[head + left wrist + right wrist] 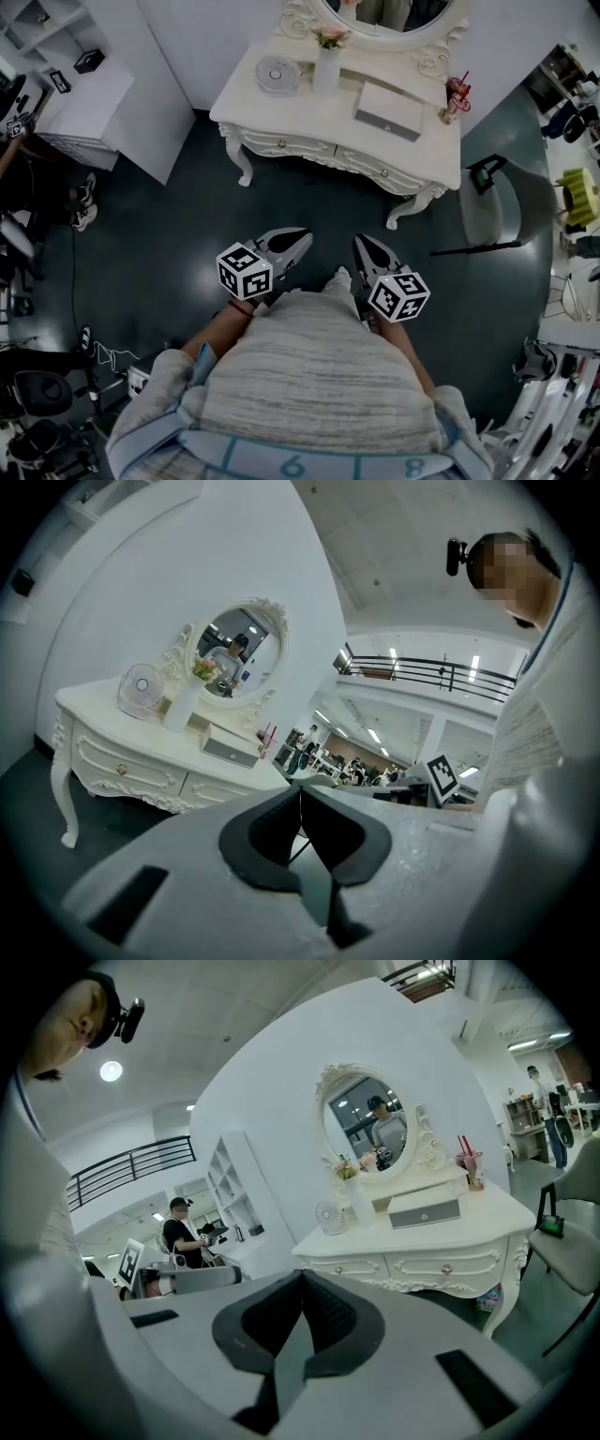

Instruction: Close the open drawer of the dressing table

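Drawer (pixel 389 111) sticks out over the bench (pixel 309 117), front facing the person, near a vase (pixel 325 67); left gripper (pixel 300 238) and right gripper (pixel 366 246) clenched, empty.

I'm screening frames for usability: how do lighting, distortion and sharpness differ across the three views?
Head view: dim overall, dark floor, yet the white dressing table reads sharp. Left gripper view: heavy fisheye, black corners, a mosaic patch top right. Right gripper view: same fisheye; a ceiling lamp glares.

Ahead of me the white dressing table (pixel 309 117) stands on the dark floor (pixel 309 202). On its top sit a round fan (pixel 278 74), a flower vase (pixel 326 67), a grey-fronted drawer (pixel 389 111) and a pink cup (pixel 457 97).
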The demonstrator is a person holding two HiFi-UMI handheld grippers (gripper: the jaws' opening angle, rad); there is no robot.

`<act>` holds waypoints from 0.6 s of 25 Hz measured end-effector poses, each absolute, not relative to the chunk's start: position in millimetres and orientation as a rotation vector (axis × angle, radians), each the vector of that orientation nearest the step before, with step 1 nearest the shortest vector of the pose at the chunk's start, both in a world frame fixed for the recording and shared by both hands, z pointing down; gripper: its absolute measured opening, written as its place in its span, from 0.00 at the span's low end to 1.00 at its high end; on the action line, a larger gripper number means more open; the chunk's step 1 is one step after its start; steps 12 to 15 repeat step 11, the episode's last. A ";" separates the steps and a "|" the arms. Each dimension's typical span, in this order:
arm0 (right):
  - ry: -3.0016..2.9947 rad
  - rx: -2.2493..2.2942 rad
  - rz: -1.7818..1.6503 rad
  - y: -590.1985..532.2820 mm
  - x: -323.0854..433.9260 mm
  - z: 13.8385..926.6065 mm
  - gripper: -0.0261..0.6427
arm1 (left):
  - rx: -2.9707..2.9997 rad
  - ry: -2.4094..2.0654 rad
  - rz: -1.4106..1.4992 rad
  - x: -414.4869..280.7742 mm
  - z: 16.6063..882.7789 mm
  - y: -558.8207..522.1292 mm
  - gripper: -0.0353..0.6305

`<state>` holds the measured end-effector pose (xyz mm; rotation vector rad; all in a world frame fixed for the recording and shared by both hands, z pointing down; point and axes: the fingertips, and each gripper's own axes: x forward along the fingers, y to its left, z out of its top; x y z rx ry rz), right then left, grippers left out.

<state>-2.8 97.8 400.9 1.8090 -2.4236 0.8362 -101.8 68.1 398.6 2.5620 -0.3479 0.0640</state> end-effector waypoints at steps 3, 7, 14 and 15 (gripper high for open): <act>-2.426 1.808 0.835 96.9 -2.8 400.3 0.05 | 2.559 -0.341 0.062 -102.0 398.6 67.5 0.07; -2.426 1.809 0.838 96.8 -3.3 400.0 0.05 | 2.550 -0.340 0.041 -103.4 395.6 64.7 0.07; -2.426 1.811 0.845 94.9 -4.5 399.4 0.05 | 2.537 -0.352 0.019 -106.3 394.0 61.2 0.07; -2.426 1.811 0.845 94.9 -4.5 399.4 0.05 | 2.537 -0.352 0.019 -106.3 394.0 61.2 0.07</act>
